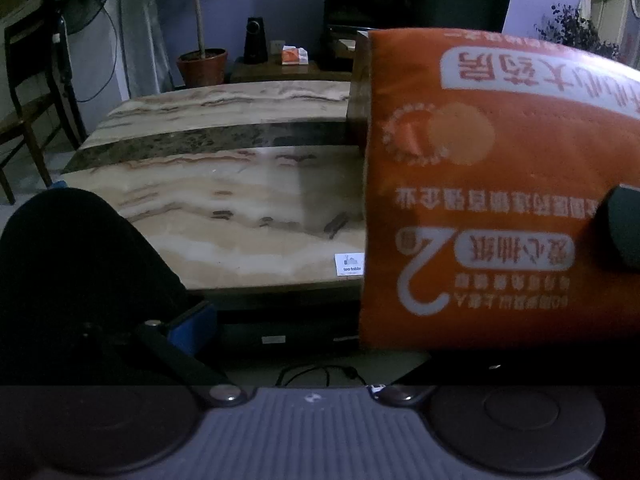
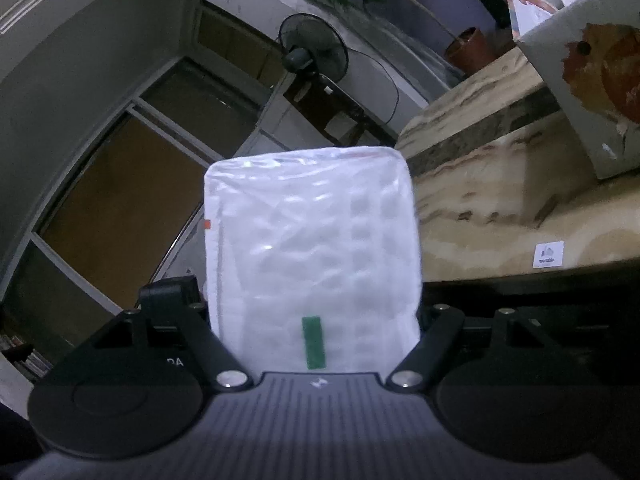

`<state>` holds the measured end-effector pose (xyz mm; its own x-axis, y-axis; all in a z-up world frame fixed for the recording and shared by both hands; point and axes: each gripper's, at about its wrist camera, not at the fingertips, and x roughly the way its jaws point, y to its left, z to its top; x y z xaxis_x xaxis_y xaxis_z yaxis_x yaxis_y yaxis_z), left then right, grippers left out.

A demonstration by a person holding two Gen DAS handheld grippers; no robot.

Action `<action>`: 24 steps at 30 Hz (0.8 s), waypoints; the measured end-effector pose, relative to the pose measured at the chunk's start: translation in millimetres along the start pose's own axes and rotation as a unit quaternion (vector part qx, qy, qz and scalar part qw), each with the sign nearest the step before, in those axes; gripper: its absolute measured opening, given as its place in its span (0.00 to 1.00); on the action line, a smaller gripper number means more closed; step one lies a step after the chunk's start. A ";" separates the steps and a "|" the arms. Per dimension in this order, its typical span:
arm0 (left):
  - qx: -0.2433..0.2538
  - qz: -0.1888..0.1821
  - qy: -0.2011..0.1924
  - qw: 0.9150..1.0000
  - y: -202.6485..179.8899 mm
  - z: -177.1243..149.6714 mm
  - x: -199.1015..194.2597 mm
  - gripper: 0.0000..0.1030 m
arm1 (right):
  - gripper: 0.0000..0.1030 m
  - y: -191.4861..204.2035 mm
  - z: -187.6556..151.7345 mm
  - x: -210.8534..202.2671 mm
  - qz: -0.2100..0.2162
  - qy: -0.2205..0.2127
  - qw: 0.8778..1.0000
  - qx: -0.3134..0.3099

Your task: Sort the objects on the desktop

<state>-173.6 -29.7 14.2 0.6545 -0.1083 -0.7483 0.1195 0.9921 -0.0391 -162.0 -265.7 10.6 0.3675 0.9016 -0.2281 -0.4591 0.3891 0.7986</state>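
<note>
black trouser leg fills the left of the left wrist view, next to the blue pad of one finger of the left gripper. marble table in the middle, bare apart from a small white sticker at its near edge. right of that, the orange tissue pack hangs in front of the table edge with its print upside down, a dark rounded part pressed against its right side; left pad stands clear of it, so can't tell if this claw is gripping or how wide it is

right wrist view, left to right: window and standing fan behind, then the same tissue pack seen as its white clear-wrapped end with a green strip, wedged between the arms of the right gripper, jaws wide and clamped on it, held off the table's near edge. cardboard box sits on the table at far right
</note>
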 end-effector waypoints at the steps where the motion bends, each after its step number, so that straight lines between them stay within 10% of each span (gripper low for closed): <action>1: -0.001 -0.001 0.000 1.000 0.5 -0.1 0.2 0.99 | 0.75 0.0 -0.2 -0.1 0.000 -0.001 1.000 0.000; 24: 0.023 0.006 -0.005 1.000 -6.4 -1.2 -1.9 0.99 | 0.74 -28.7 5.7 -24.3 0.022 -0.094 0.991 0.088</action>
<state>-176.5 -35.8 15.0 0.6636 -0.0969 -0.7417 0.1459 0.9893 0.0013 -153.1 -299.9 -3.6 0.5013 0.8599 -0.0963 -0.3355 0.2957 0.8944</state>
